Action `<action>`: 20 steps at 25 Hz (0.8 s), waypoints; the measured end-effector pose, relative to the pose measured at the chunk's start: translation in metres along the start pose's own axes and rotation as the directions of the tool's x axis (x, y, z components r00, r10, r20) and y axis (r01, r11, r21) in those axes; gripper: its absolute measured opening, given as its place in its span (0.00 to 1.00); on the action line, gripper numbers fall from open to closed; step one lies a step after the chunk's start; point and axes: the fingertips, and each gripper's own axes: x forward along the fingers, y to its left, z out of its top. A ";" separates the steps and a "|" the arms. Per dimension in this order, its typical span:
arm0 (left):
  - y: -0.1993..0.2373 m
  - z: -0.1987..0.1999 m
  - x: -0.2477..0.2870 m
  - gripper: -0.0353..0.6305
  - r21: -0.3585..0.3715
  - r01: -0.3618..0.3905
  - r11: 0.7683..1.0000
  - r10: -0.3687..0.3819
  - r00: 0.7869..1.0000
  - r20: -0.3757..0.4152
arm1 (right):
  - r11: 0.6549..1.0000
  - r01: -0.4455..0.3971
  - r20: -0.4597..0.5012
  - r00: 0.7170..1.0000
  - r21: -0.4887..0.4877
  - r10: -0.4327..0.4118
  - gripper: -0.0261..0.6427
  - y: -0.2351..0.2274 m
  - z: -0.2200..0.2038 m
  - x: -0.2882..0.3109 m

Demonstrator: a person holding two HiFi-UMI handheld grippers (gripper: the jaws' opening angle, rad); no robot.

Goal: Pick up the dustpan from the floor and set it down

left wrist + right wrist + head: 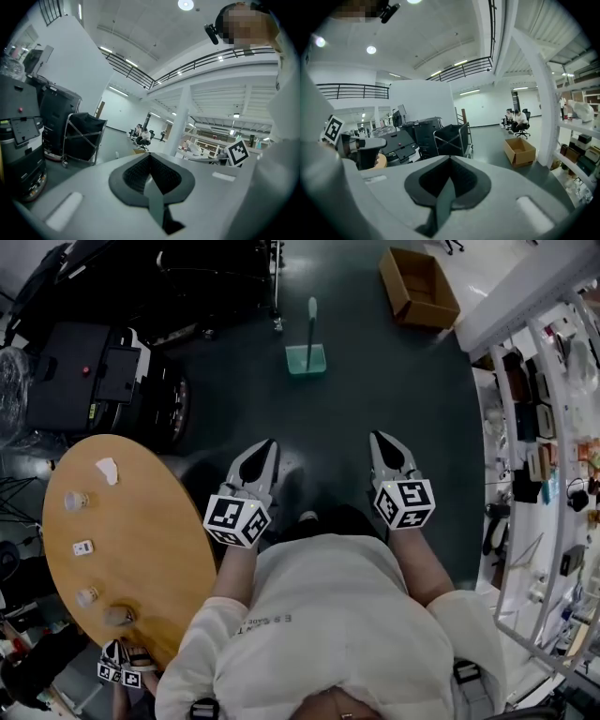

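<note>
A pale green dustpan (306, 359) stands on the dark floor ahead of me, its long handle (311, 310) upright. My left gripper (268, 445) and right gripper (378, 439) are held side by side in front of my body, well short of the dustpan and apart from it. Both point forward, jaws together, with nothing between them. In the left gripper view the dark pads of the left gripper (150, 157) meet at the tip. In the right gripper view the right gripper (450, 160) looks the same. Neither gripper view clearly shows the dustpan.
A round wooden table (159, 549) with small items is at my left. A black machine (94, 371) and a black cart (84, 136) stand beyond it. An open cardboard box (419, 287) lies far right, beside stocked shelves (544, 437). Another pair of marker cubes (120, 669) shows at the bottom left.
</note>
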 end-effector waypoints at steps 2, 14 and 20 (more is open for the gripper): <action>-0.017 -0.004 -0.004 0.08 0.020 0.032 0.999 -0.032 0.999 -0.009 | 1.000 -0.007 -0.006 1.000 -0.006 0.007 0.03 0.003 -0.005 -0.010; -0.054 -0.007 -0.007 0.08 0.035 0.071 0.997 -0.070 0.997 -0.008 | 0.999 -0.038 -0.037 0.999 0.007 0.038 0.03 0.005 -0.007 -0.040; -0.055 -0.007 -0.004 0.08 0.042 0.077 0.996 -0.077 0.997 -0.013 | 0.999 -0.035 -0.020 0.999 -0.020 0.035 0.03 0.009 0.000 -0.041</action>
